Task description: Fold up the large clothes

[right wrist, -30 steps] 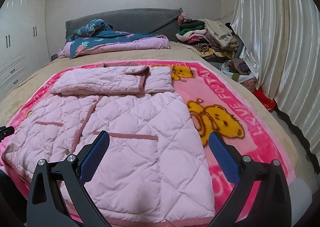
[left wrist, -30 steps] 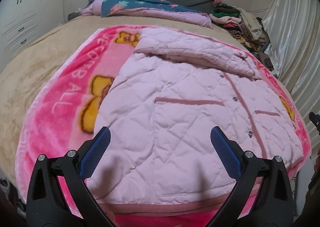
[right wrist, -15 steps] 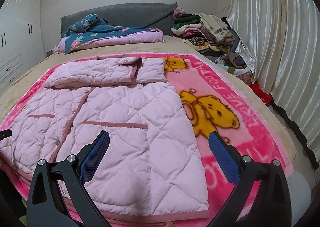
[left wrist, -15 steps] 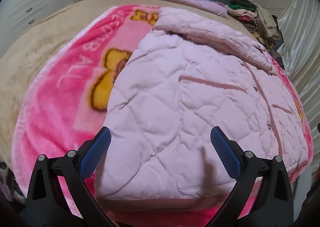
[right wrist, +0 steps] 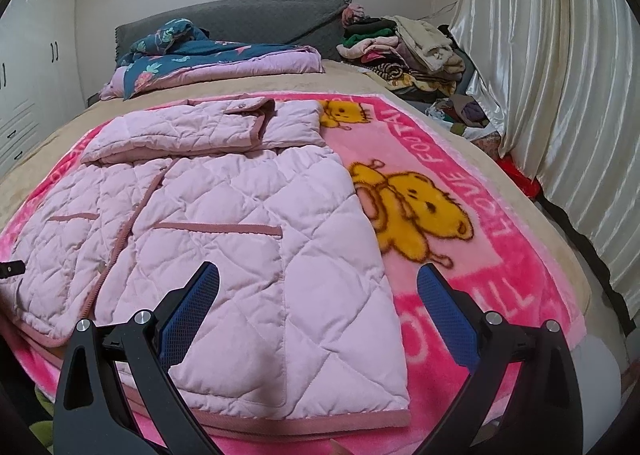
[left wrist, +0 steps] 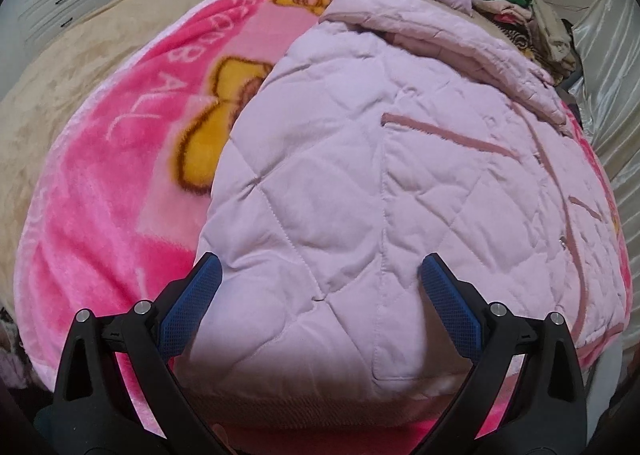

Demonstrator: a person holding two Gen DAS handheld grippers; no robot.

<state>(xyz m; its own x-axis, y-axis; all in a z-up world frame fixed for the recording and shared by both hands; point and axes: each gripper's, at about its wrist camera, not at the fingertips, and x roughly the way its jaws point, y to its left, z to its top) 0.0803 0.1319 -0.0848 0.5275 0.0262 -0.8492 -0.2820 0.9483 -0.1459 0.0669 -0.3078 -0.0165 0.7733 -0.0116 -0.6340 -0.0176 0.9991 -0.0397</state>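
Our left gripper point(left wrist: 318, 287) has dropped close over the quilted jacket's point(left wrist: 360, 183) near hem at the blanket's point(left wrist: 112, 191) front edge, both grippers spread wide, right gripper point(right wrist: 318, 289) hovering, grasp pending.

Pale pink quilted jacket point(right wrist: 248, 231) with dusty-rose trim; hot-pink blanket point(right wrist: 472, 267) with yellow bears.

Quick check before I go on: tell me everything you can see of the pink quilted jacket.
The pink quilted jacket is pale pink and padded, with diamond stitching and darker dusty-pink trim along the hem, front placket and slanted pocket openings. Small snaps run down the closed front. It lies flat, front up, on the pink bear blanket, hem nearest the cameras. Its sleeves are already folded across the top. The left gripper hovers open close over the hem corner; the right gripper is open above the other one. Neither holds it.
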